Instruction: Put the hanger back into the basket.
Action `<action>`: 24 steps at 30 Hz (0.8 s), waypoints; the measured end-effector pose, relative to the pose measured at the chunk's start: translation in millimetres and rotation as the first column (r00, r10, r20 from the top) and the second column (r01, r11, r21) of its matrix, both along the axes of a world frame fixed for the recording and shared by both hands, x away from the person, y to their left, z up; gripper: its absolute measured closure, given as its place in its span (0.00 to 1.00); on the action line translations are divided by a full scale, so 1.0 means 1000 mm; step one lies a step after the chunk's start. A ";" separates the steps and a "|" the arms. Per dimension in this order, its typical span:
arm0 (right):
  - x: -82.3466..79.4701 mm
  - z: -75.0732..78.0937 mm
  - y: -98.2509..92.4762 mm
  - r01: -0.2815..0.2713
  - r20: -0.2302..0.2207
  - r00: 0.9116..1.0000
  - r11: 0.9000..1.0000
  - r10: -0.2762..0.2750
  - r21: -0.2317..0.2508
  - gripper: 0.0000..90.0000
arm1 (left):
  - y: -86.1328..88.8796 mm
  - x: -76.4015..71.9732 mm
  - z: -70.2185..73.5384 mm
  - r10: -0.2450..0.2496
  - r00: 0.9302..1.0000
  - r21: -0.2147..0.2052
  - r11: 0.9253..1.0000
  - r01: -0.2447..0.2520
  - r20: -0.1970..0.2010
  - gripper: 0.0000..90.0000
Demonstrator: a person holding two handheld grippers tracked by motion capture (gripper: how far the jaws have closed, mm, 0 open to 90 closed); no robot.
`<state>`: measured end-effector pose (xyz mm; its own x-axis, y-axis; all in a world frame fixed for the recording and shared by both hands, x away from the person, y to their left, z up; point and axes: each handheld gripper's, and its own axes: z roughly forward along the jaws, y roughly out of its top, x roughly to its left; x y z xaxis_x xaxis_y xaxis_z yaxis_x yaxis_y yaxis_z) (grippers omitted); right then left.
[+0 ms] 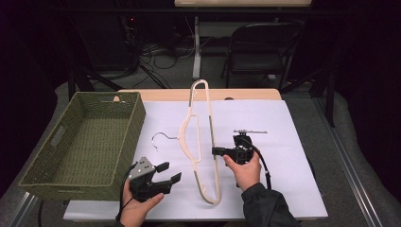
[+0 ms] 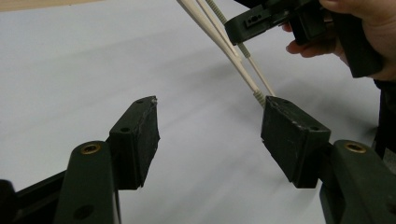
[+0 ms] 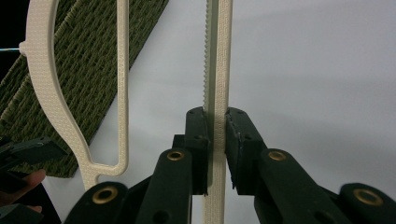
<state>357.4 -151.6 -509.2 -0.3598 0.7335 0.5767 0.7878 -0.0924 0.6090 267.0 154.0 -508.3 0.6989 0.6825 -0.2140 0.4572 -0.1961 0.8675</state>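
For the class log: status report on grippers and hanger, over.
Right gripper shut on hanger bar. Left gripper open, holding nothing, short of the hanger's near end. Basket at left, nothing in the way.

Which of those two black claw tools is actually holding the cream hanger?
The right gripper: its fingers pinch the hanger's straight bar. The left gripper is open, holding nothing, near the basket.
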 end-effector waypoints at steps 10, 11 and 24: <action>-0.004 -0.003 0.001 0.007 0.005 1.000 1.000 -0.007 0.028 0.89 | -0.026 0.012 -0.002 -0.013 1.000 -0.104 0.995 0.012 -0.009 0.47; -0.004 -0.003 0.001 0.007 0.006 1.000 0.999 -0.007 0.032 0.89 | -0.027 0.013 -0.002 -0.013 1.000 -0.111 0.994 0.012 -0.012 0.47; -0.007 -0.006 0.002 0.005 0.016 1.000 0.999 -0.006 0.051 0.89 | -0.048 0.024 -0.010 0.014 0.999 -0.140 0.990 -0.020 -0.044 0.58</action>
